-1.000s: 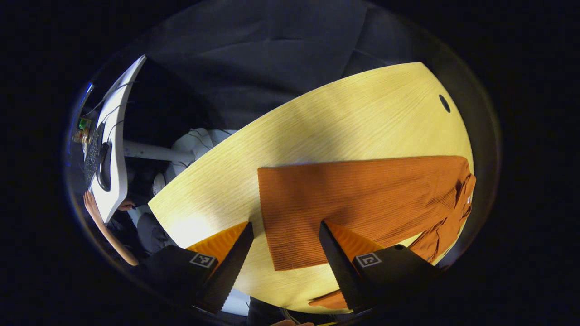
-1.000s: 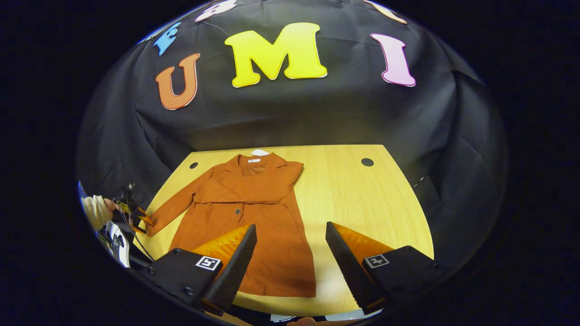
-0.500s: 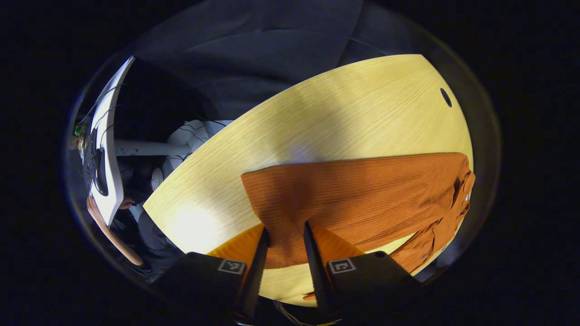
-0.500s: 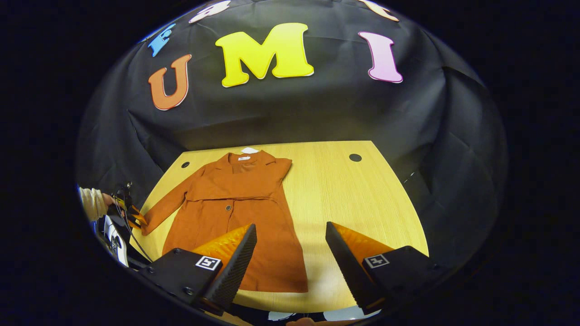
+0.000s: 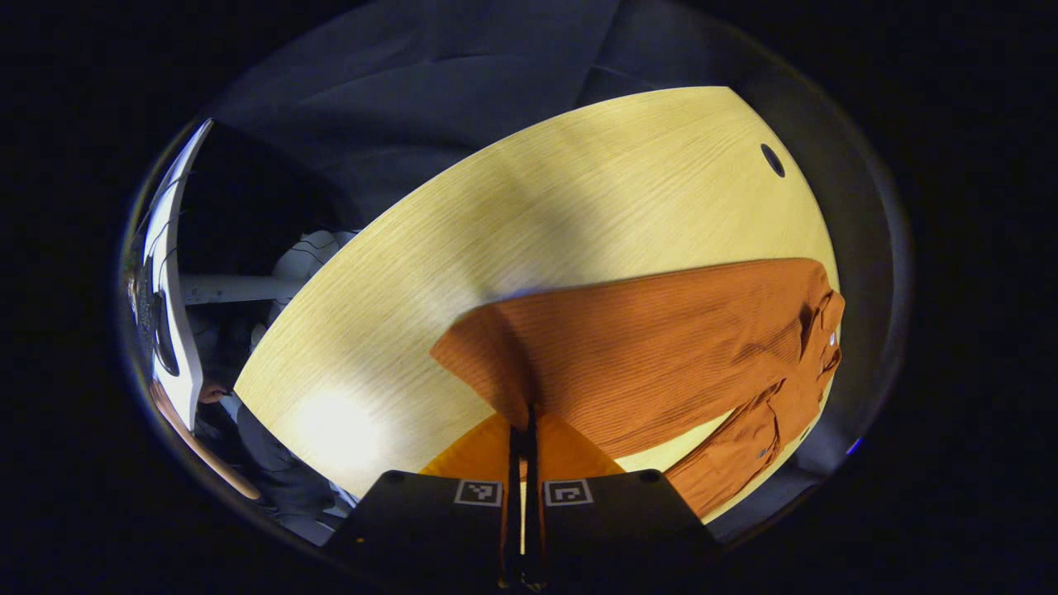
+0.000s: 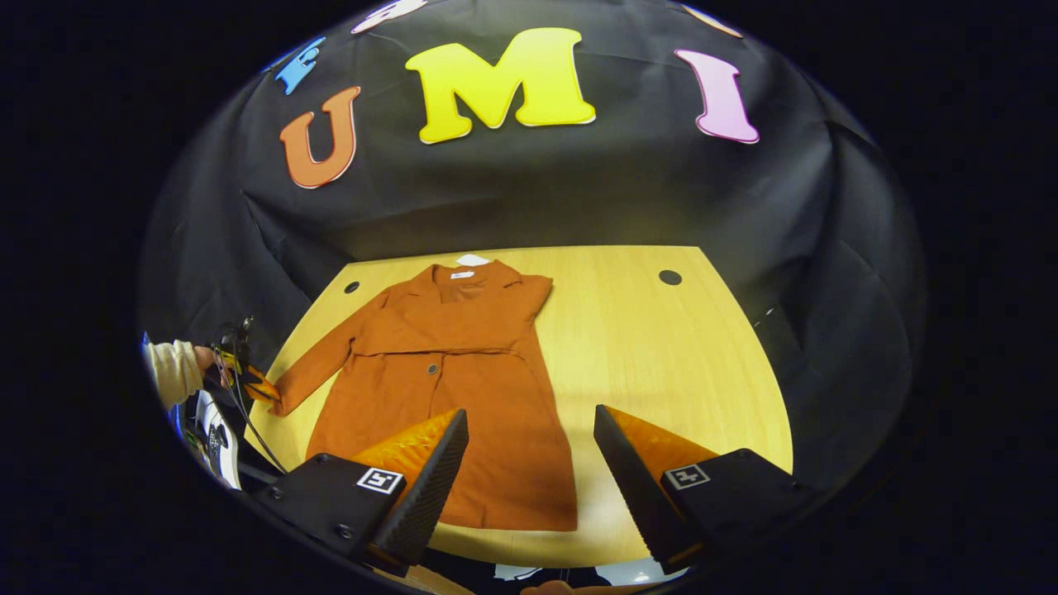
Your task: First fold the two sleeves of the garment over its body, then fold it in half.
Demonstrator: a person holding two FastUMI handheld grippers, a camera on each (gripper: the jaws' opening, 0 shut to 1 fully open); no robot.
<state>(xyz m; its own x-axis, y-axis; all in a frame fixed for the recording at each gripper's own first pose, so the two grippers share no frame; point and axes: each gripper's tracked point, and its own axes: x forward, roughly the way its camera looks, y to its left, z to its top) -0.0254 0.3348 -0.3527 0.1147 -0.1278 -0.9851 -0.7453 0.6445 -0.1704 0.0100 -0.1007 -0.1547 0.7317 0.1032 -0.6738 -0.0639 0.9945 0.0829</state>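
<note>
- The rust-orange coat (image 6: 450, 372) lies flat on the desk (image 6: 661, 364), collar at the desk's far edge, hem at the near edge.
- The left gripper (image 5: 522, 430) is closed, pinching the cuff of the coat's left sleeve (image 6: 318, 372) at the desk's left edge.
- The right gripper (image 6: 529, 450) hangs wide open above the hem, holding nothing.

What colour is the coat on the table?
Rust orange coat, clearest in the right gripper view.

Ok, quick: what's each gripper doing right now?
Left gripper: closed, pinching the cuff of the rust-orange ribbed coat's sleeve.
Right gripper: open, holding nothing, above the coat's hem.
</note>
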